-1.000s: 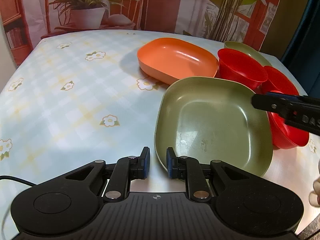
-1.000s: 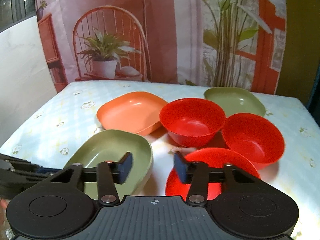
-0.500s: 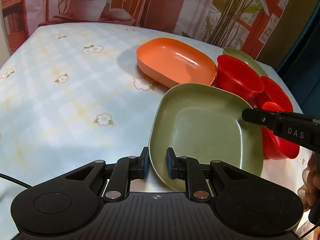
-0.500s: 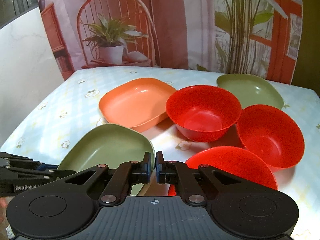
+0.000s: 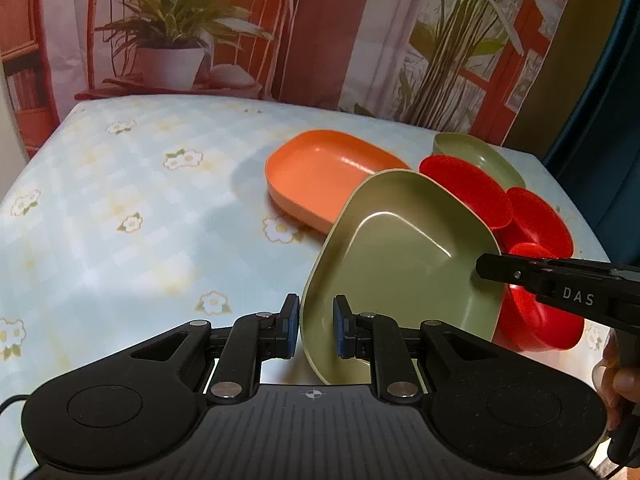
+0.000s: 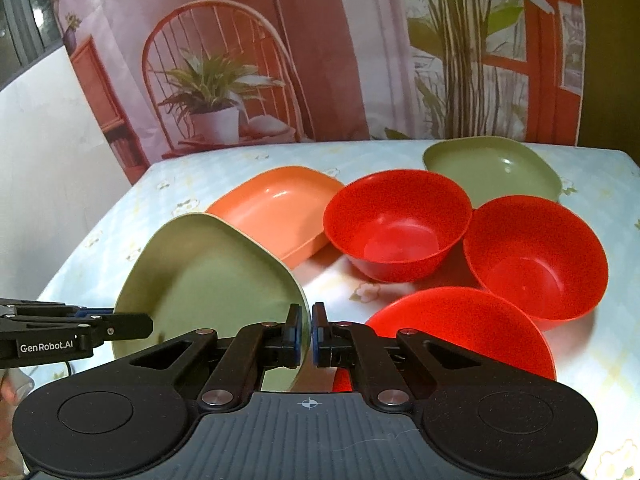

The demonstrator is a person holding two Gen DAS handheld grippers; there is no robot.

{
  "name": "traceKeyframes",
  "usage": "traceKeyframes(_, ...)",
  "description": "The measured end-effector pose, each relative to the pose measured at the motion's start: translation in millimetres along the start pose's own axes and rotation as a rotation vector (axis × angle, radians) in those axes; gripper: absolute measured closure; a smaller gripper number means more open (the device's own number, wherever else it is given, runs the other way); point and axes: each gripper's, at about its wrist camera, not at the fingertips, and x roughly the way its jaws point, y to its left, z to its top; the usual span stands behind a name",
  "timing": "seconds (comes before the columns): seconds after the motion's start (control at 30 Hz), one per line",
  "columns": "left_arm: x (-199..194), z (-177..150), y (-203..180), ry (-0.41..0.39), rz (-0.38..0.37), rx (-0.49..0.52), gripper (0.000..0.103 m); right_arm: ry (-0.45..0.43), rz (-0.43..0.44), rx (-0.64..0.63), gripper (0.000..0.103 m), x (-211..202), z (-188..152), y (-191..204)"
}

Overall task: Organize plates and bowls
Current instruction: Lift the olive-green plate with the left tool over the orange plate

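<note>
Both tongs clamp the near olive-green square plastic plate (image 5: 404,256) by opposite rims: left gripper (image 5: 316,330) on its left edge, right gripper (image 6: 306,334) on its right. The plate rides tilted above the floral tablecloth (image 5: 120,216), probably heading for the orange square plate (image 6: 276,208) just beyond. Red bowls (image 6: 396,220) sit right.

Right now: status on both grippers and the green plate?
Left gripper and right gripper both shut on near green plate rim. Plate tilted, lifted. Orange plate just beyond; red bowls alongside.
</note>
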Motion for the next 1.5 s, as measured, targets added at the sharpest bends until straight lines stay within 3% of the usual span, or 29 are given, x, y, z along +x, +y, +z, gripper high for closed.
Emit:
traceKeyframes(0.47,-6,20,-6,-0.033,-0.01,0.048,0.084,-0.031,0.005,0.055,0.098,-3,11,-8)
traceKeyframes(1.07,-1,29,5,-0.021,-0.007,0.046,0.084,-0.016,0.025,0.099,0.098,12,13,-8)
traceKeyframes(1.5,21,83,31,-0.071,0.034,0.022,0.084,-0.017,0.066,0.082,0.098,59,70,-2)
